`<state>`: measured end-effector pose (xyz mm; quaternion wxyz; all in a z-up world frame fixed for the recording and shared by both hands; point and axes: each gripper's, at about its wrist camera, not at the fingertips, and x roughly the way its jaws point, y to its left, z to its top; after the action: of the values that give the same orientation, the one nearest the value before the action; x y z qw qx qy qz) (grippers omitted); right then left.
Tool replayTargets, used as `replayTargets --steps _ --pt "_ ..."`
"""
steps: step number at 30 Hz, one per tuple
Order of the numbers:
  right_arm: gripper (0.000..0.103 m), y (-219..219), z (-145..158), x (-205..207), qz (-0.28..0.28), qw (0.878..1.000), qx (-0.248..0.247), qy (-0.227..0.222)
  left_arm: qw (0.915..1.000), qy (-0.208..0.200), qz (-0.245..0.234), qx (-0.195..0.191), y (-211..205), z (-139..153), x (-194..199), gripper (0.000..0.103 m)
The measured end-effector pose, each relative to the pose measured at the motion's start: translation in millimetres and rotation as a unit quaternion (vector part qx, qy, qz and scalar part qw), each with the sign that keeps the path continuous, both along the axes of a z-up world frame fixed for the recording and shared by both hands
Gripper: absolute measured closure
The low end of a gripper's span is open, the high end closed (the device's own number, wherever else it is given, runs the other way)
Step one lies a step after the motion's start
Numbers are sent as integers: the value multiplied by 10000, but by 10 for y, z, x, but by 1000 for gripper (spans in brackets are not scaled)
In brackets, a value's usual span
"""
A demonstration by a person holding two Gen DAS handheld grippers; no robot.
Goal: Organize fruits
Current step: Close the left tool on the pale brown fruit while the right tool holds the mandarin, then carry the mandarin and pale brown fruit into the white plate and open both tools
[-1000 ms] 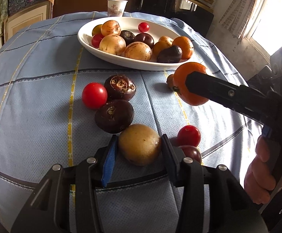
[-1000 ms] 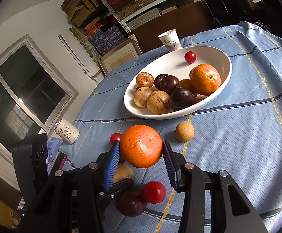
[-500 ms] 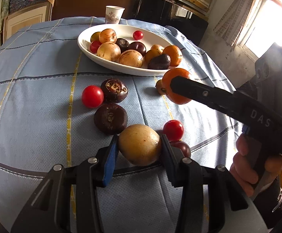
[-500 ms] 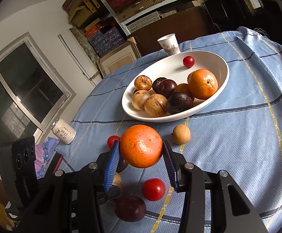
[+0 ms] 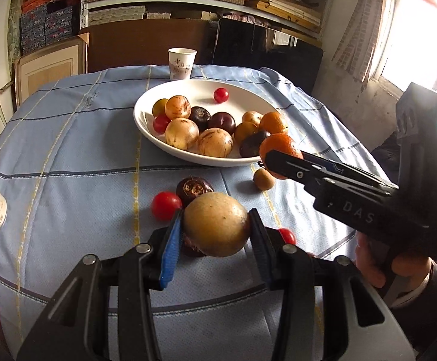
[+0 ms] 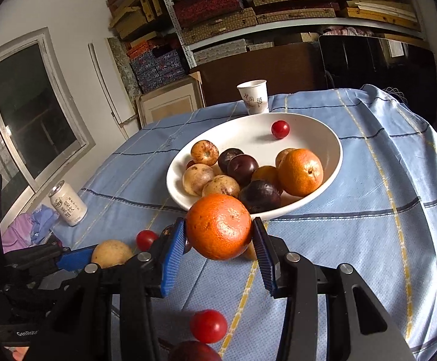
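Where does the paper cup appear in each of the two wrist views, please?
Left wrist: the paper cup stands top centre, just behind the white bowl's far rim.
Right wrist: the paper cup stands upper centre, again just behind the white bowl's far rim.
Shared landmark: the white bowl.

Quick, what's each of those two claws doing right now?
Left gripper: closed on a round yellow-brown fruit.
Right gripper: closed on a round orange.

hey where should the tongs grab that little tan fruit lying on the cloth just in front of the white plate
Grip the small tan fruit across its widest middle, coming straight down from above. It's round and sits alone on the cloth, but the plate rim lies close behind.
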<state>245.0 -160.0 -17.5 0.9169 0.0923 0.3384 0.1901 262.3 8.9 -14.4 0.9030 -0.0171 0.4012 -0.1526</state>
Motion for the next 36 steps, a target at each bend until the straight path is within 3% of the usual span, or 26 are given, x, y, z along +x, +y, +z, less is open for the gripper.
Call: replayTargets --steps 17,27,29,30,31,32,36 --pt "58 -153 75 898 -509 9981 -139 -313 9977 -379 477 286 -256 271 1647 61" --pt "56 -184 -51 1239 -526 9986 -54 3 9961 -13 518 714 -421 48 2132 60" --pt "57 -201 -67 1264 -561 9984 -28 79 9946 11 678 790 -417 35 2156 45" --pt "50 -222 -64 1268 -542 9985 15 105 9934 -17 806 814 -389 48 2145 31" --pt "43 -251 -45 1256 -578 9982 35 128 9931 -69 869 779 -358 72 2112 25" --pt "33 -288 -8 1234 -657 9978 51 107 9935 -120 874 716 -331 109 2064 23" --pt "25 -355 178 1074 -652 9977 151 -133 9914 -409 963 779 -271 315 1737 9"
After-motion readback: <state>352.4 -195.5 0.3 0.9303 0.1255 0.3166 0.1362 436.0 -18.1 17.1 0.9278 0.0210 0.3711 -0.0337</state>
